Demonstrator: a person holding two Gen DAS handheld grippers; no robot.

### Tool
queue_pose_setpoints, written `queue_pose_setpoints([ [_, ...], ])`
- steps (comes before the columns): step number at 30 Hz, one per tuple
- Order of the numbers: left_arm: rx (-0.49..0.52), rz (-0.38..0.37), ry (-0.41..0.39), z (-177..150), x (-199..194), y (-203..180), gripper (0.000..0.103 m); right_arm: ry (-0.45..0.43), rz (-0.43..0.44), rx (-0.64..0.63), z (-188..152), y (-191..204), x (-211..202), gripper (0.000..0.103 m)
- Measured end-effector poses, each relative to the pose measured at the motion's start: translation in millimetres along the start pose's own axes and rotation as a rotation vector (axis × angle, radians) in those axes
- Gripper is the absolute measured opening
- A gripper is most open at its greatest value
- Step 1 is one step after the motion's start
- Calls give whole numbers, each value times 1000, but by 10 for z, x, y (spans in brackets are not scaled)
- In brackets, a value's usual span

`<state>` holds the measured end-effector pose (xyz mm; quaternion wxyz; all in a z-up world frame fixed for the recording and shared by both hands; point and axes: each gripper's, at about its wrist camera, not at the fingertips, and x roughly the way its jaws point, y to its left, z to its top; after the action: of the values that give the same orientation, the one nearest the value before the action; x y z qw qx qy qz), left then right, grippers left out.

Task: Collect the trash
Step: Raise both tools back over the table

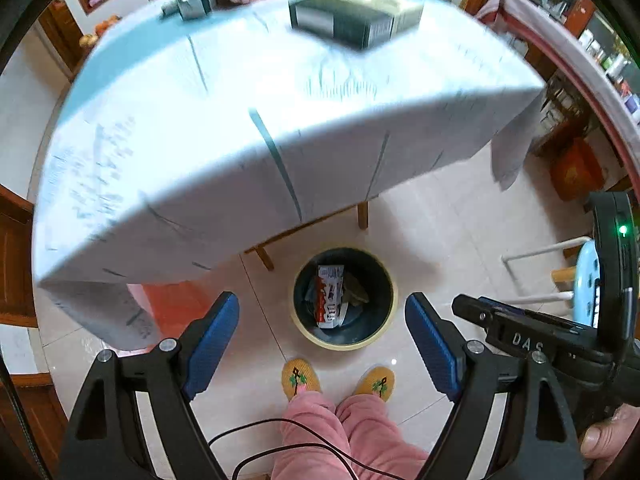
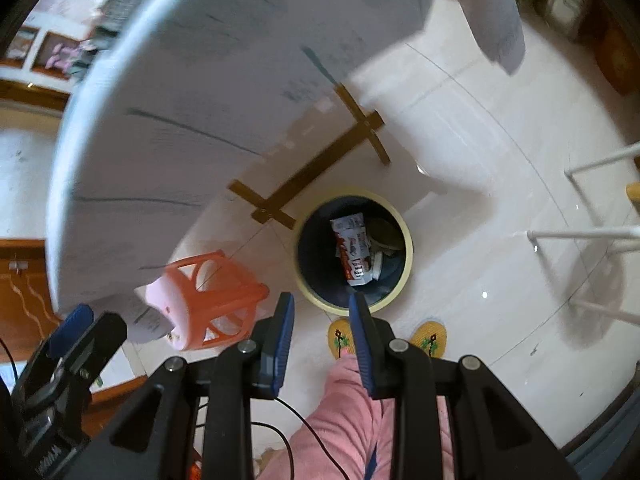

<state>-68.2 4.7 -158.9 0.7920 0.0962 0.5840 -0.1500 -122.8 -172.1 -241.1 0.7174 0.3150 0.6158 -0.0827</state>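
A round bin (image 1: pixel 385 326) with a cream rim and dark inside stands on the floor by the table; it also shows in the right wrist view (image 2: pixel 406 240). A red and white wrapper (image 1: pixel 330 294) and other scraps lie in it, the wrapper also showing in the right wrist view (image 2: pixel 354 250). My left gripper (image 1: pixel 322 350) is open and empty, held above the bin. My right gripper (image 2: pixel 322 340) is open by a narrower gap, empty, above the bin's near rim. The right gripper shows at the right of the left wrist view (image 1: pixel 520 328).
A table with a pale blue cloth (image 1: pixel 256 120) fills the upper view, with a dark box (image 1: pixel 352 20) and other items on it. An orange plastic stool (image 2: pixel 212 300) stands under the table. A white stool (image 2: pixel 592 236) stands to the right. The person's slippered feet (image 1: pixel 340 380) are beside the bin.
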Motion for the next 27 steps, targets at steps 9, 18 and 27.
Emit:
queue_pose_setpoints([
  [9, -35, 22, -117, 135, -874, 92, 84, -65, 3, -202, -144, 399, -771, 29],
  [18, -58, 59, -238, 218, -1439, 111, 84, -193, 20, -377, -135, 716, -1361, 29],
  [27, -59, 108, -347, 437, -1873, 89, 84, -309, 47, -504, 27, 1008, -1832, 29],
])
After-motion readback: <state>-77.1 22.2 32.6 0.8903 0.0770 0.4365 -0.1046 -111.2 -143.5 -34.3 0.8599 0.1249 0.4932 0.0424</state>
